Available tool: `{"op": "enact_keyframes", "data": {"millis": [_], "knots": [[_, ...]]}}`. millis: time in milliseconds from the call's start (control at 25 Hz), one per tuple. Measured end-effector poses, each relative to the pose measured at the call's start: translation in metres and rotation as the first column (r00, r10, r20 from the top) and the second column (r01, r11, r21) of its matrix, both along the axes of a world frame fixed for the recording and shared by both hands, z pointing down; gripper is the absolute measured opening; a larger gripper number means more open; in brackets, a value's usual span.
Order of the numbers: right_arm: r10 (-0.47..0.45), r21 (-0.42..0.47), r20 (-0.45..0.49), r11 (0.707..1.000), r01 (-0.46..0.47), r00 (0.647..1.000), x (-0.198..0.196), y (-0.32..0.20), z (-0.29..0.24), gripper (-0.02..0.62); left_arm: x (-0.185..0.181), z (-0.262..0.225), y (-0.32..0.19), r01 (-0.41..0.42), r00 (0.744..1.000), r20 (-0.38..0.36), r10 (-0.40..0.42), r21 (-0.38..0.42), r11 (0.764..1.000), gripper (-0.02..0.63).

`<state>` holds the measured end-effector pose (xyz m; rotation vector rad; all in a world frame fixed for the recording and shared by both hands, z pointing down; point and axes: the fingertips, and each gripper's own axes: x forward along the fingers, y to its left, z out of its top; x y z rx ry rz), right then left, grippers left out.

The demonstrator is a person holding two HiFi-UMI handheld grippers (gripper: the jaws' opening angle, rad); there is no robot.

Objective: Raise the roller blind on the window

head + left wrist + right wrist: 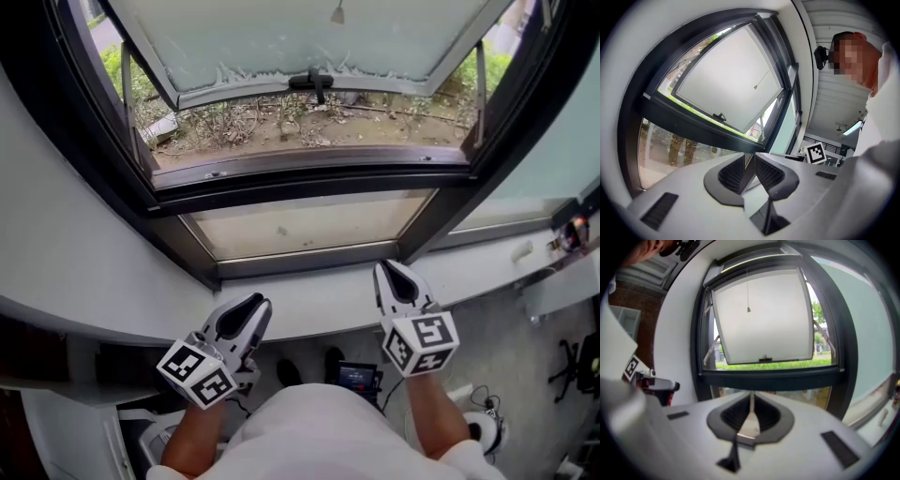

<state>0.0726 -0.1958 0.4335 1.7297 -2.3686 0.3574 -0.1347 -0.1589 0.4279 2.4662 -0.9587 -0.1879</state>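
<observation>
Window, dark frame, upper sash tilted outward at its bottom edge; sash handle at the middle of that edge. Roller blind made out only as a pale band along the window's top edge in the right gripper view; whether that band was the rolled cloth could not be told for certain. Its cord hung straight down from there, with the small pull in front of the upper part of the pale sash.

Both tongs were low, over the white sill at the window's bottom edge, well apart from the pull. Left gripper sat toward the sill's left, jaws a narrow gap apart, nothing in them. Right gripper sat toward the sill's right, jaws drawn together to a hairline slit, holding nothing.

Bare ground with dry weeds showed below the open sash.
</observation>
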Motion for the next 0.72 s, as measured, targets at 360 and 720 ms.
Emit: {"op": "enact_keyframes", "data": {"millis": [360, 720], "knots": [[-0.042, 0.014, 0.017, 0.999, 0.041, 0.999, -0.009, 0.019, -0.001, 0.04, 0.0, -0.009, 0.029, 0.018, 1.0, 0.008, -0.018, 0.025, 1.0, 0.08], [-0.106, 0.011, 0.024, 0.994, 0.106, 0.994, 0.031, 0.055, 0.002, 0.04, 0.044, -0.009, 0.068, 0.074, 0.997, -0.006, -0.074, 0.014, 0.997, 0.081]]}}
